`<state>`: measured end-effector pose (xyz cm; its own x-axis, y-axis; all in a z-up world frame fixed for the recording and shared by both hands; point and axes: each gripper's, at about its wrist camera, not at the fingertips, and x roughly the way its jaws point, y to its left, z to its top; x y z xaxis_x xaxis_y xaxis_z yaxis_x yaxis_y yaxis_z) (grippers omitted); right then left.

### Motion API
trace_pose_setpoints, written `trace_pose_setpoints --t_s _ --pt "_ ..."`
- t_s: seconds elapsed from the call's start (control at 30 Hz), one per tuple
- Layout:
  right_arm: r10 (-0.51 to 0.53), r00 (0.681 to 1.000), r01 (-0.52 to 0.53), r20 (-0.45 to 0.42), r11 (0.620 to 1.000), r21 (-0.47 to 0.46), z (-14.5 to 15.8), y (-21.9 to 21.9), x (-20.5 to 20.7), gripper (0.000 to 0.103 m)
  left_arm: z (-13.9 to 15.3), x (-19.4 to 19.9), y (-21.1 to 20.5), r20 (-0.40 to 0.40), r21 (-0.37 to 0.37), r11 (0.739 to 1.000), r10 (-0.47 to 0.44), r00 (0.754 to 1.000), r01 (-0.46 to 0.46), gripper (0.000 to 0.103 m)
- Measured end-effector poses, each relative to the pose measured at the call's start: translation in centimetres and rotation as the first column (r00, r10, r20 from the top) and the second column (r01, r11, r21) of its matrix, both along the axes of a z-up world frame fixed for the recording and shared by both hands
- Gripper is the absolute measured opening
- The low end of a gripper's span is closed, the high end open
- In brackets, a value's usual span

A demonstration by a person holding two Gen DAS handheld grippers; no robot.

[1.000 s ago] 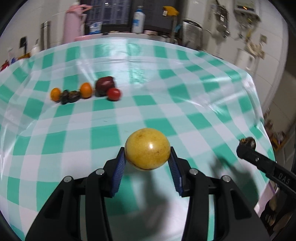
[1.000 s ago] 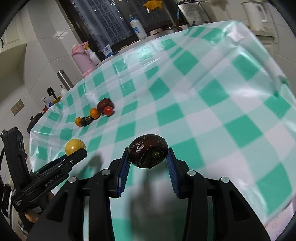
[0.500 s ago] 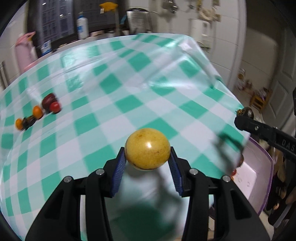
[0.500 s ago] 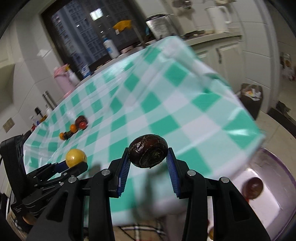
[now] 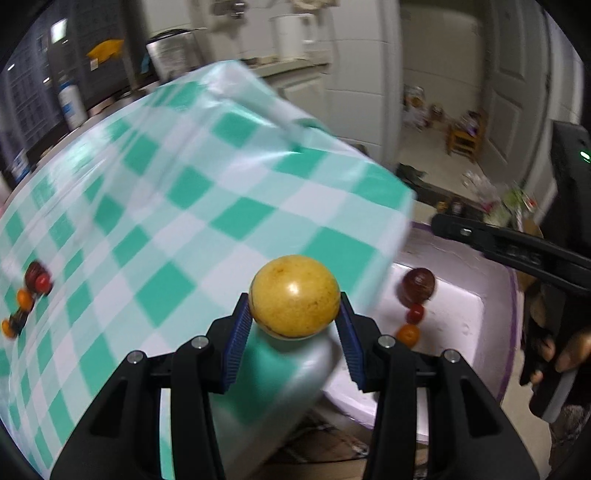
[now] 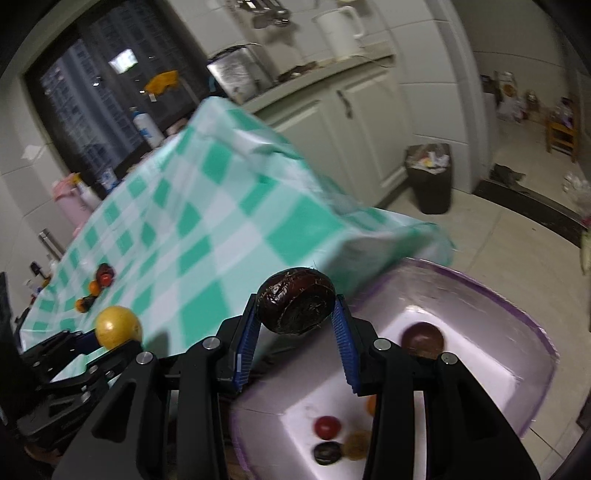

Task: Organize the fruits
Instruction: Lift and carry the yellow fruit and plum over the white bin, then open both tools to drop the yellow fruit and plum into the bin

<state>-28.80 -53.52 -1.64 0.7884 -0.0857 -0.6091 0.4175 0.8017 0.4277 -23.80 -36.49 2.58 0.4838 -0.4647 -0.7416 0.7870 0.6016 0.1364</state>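
Note:
My left gripper (image 5: 294, 321) is shut on a round yellow fruit (image 5: 294, 295), held over the table's right edge. My right gripper (image 6: 296, 325) is shut on a dark brown wrinkled fruit (image 6: 296, 301), above the rim of a purple-rimmed tub (image 6: 532, 314). The tub (image 5: 461, 295) stands below the table edge and holds a dark red fruit (image 5: 418, 282), a red tomato (image 5: 415, 314), an orange fruit (image 5: 407, 334) and others. In the right wrist view the left gripper (image 6: 122, 341) shows with its yellow fruit (image 6: 118, 326). More fruit (image 5: 35, 282) lies on the tablecloth at far left.
The table wears a green and white checked cloth (image 5: 184, 206). A counter with a kettle (image 6: 341, 31), a metal pot (image 6: 238, 74) and bottles runs behind it. A dark bin (image 6: 430, 177) stands on the floor by the cabinets. A person's hand (image 5: 569, 347) holds the right gripper.
Both grippers have swung right, from over the tabletop to its right edge, still carrying their fruits. The tub has come into full view below them.

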Motion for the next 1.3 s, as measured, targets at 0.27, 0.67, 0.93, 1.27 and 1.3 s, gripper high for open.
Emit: trace_pose_setpoints --t_s 0.27,0.67,0.93,1.27,1.3 --pt "-0.078 0.987 0.072 -0.141 0.996 -0.048 -3.6 -3.3 -1.3 0.039 -2.7 -5.1 -4.4 -0.003 0.077 0.972 -0.223 0.975 0.223 0.046" --pt "-0.083 0.907 0.049 -0.414 0.995 -0.091 -10.3 -7.2 2.9 0.039 -11.9 -5.3 -10.0 -0.233 0.241 0.908 -0.289 0.929 0.343 0.046" --pt "-0.058 0.824 -0.007 -0.563 0.994 -0.112 -13.3 -6.4 0.9 0.039 -18.0 -2.2 -12.5 -0.292 0.363 0.892 -0.164 0.942 0.268 0.046" --pt "0.076 0.681 -0.198 -0.728 0.977 -0.084 -18.4 -4.4 3.7 0.040 -22.8 -0.7 -13.9 -0.321 0.462 0.845 -0.123 0.939 0.269 0.046" --pt "0.082 0.676 -0.204 -0.732 0.976 -0.078 -18.6 -4.3 3.8 0.040 -23.0 -0.5 -13.9 -0.340 0.463 0.843 -0.116 0.933 0.273 0.046"
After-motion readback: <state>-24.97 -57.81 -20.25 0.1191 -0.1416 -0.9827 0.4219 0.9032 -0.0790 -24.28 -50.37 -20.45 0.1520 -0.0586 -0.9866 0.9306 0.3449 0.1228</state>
